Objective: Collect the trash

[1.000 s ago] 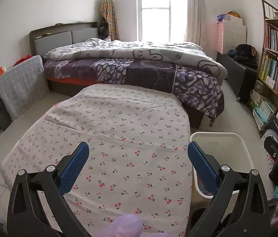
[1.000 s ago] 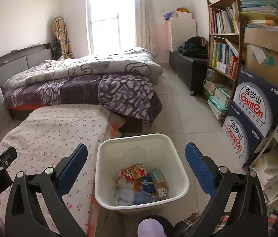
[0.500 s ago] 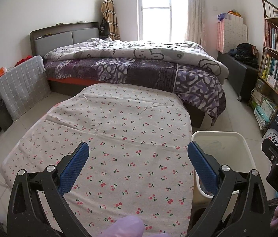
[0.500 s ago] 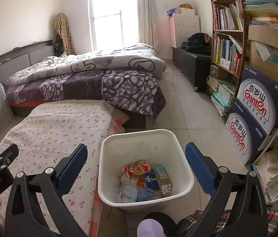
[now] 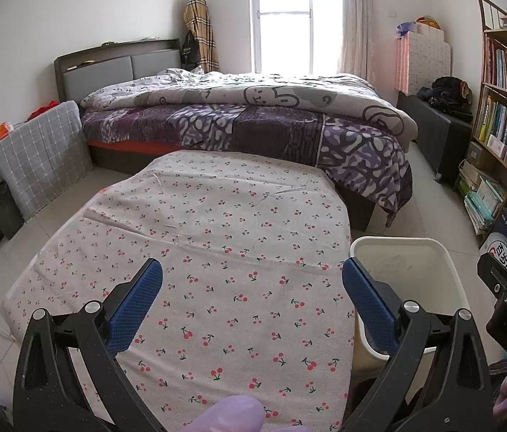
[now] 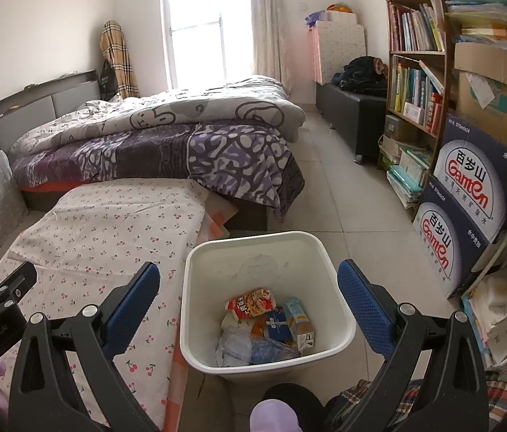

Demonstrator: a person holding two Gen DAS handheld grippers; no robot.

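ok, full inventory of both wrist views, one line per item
bin: 1, white, on floor beside the table
trash: several wrappers and cartons, red, blue, clear, inside the bin
table cloth: 1, cream with red cherries, nothing on it
bed: 1, grey and purple bedding, behind the table
bookshelf: 1, wooden, right wall
Ganten boxes: 2, navy, stacked beside the shelf
left gripper: 1, black with blue pads, open above the cloth
right gripper: 1, same, open above the bin

Daylit interior, sharp focus, strong fisheye distortion.
Light enters from the window (image 5: 282, 18), blown out to white in both views; walls evenly lit, shadows soft. Bookshelf (image 6: 415, 54) uprights bow near the frame edges; corners are vignetted black. No motion blur.
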